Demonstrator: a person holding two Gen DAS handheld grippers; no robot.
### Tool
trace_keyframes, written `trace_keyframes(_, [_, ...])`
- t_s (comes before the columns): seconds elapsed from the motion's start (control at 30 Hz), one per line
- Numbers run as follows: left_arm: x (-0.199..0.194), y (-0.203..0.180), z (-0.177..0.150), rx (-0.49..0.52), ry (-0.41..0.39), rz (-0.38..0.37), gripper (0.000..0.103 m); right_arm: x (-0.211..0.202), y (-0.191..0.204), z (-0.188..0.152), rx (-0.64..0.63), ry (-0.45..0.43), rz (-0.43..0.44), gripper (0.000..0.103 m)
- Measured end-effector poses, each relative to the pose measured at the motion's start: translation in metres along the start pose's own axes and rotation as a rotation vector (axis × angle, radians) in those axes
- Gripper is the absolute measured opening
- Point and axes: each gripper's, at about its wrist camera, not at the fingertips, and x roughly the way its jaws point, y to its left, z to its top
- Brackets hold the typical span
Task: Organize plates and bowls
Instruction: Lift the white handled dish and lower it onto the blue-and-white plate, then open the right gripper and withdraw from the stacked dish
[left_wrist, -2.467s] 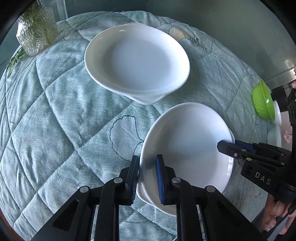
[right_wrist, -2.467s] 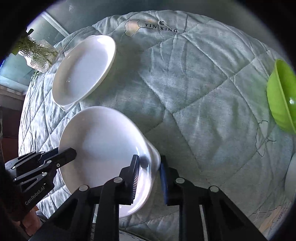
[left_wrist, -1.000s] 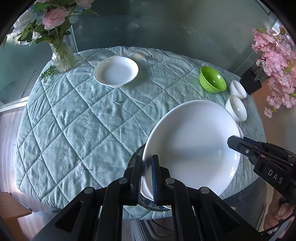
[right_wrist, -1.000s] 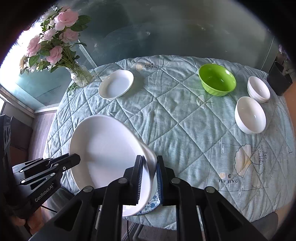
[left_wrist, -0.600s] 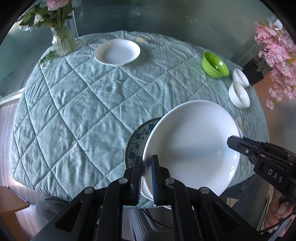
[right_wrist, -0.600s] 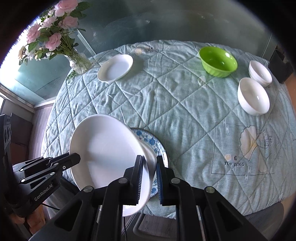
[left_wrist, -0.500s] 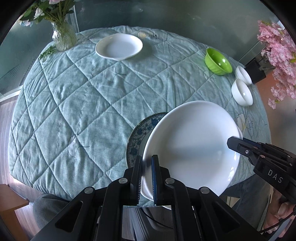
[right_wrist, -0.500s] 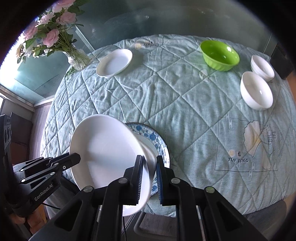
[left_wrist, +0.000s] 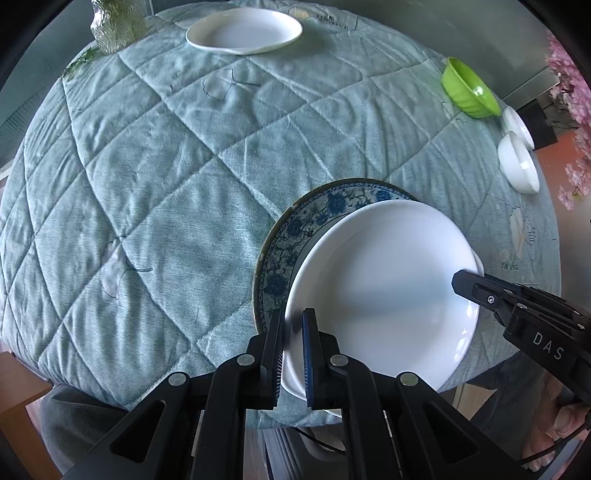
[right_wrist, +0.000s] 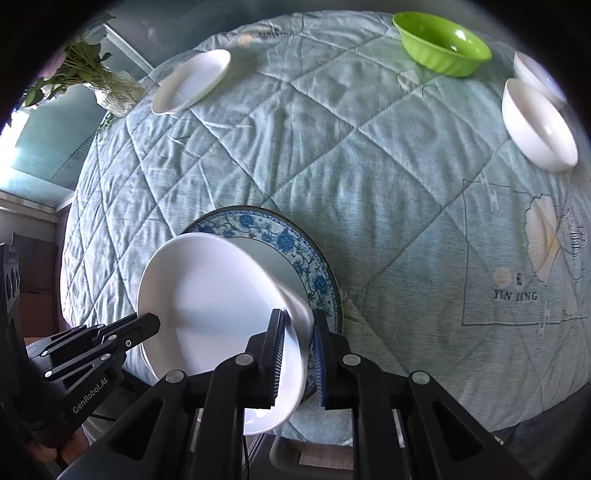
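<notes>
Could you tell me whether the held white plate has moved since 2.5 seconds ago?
Yes. The white plate, then beside the far plate, now hangs over the blue-patterned plate at the table's near edge.

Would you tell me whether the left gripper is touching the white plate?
Touching: in the left wrist view, the left gripper has both fingers clamped on the white plate's rim.

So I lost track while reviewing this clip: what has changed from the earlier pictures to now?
The white dish, clamped at opposite rims by the left gripper and right gripper, was carried away from the second white dish to above the blue patterned plate and brought low over it. Both grips stayed shut; the green bowl and small white bowls stayed put.
</notes>
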Motion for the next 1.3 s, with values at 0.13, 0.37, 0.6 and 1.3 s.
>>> trace_keyframes(0.13, [0.015, 0.001, 0.006, -0.003, 0.014, 0.007, 0.005, 0.011, -0.003, 0.006, 0.013, 0.01, -0.011, 0.014])
trace_keyframes(0.37, [0.023, -0.001, 0.012, -0.001, 0.006, 0.027, 0.005, 0.019, -0.004, 0.013, 0.027, 0.012, -0.012, 0.014])
trace_keyframes(0.6, [0.025, -0.006, 0.022, 0.005, 0.008, 0.033, 0.005, 0.023, -0.007, 0.016, 0.043, 0.009, -0.003, 0.015])
trace_keyframes(1.3, [-0.127, 0.006, 0.019, 0.053, -0.455, 0.071, 0.103, -0.08, -0.023, 0.013, -0.052, -0.282, -0.083, 0.102])
